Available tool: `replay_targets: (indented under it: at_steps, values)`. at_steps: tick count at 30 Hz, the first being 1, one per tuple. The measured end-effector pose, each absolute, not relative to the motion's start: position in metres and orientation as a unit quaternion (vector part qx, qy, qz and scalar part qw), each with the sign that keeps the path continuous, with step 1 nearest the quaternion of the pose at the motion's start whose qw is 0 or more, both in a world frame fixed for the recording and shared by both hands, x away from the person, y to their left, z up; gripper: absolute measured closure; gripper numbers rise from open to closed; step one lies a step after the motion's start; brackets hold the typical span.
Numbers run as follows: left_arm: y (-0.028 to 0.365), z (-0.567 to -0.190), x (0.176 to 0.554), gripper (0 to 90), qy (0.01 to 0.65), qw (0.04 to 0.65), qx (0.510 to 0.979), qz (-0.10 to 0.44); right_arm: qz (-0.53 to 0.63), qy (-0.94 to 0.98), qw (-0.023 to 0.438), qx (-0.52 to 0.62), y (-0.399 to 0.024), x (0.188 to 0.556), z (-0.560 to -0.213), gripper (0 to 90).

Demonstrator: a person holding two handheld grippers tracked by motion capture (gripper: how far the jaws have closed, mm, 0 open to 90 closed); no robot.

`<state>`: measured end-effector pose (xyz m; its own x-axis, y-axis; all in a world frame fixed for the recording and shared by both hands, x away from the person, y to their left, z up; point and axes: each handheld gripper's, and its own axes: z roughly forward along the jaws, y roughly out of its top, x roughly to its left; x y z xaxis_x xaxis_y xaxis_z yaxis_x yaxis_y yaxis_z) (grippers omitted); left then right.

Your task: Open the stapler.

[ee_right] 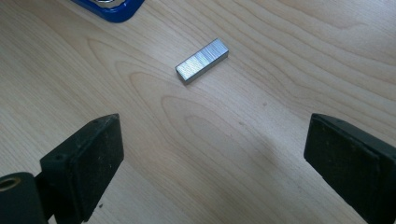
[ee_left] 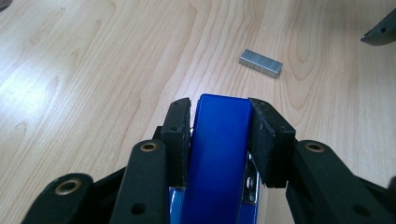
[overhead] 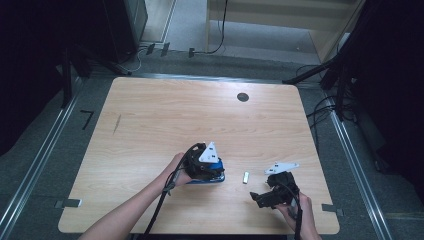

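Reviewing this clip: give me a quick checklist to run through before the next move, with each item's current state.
1. Left gripper fingers clamp the blue plastic stapler: ok.
2. Small silver block of metal staples lies free on the wooden table: ok.
3. Right gripper open, nothing between its fingers: ok.
4. Staple block ahead of the right gripper: ok.
5. Stapler opened for loading: cannot tell.

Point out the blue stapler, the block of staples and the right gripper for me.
blue stapler [ee_left: 218, 154]: left gripper view, on its blue top cover between the pads.
block of staples [ee_right: 202, 60]: right gripper view, on its shiny top face.
right gripper [ee_right: 212, 163]: right gripper view, midway between its open pads.
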<state>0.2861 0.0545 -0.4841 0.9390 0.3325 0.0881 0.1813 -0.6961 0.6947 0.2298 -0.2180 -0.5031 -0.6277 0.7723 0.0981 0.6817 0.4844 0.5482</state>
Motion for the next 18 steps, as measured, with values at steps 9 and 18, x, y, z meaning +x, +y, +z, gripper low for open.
replay_targets:
  at_steps: [9,18]
  values:
    - [0.064,-0.477,0.283,64.8,0.139,0.379,0.908,0.111,0.295,0.855,0.084,0.418,-0.211,0.234,-0.497,17.3]
    - [0.074,-0.472,0.28,66.0,0.137,0.393,0.902,0.111,0.326,0.843,0.082,0.419,-0.185,0.249,-0.49,30.3]
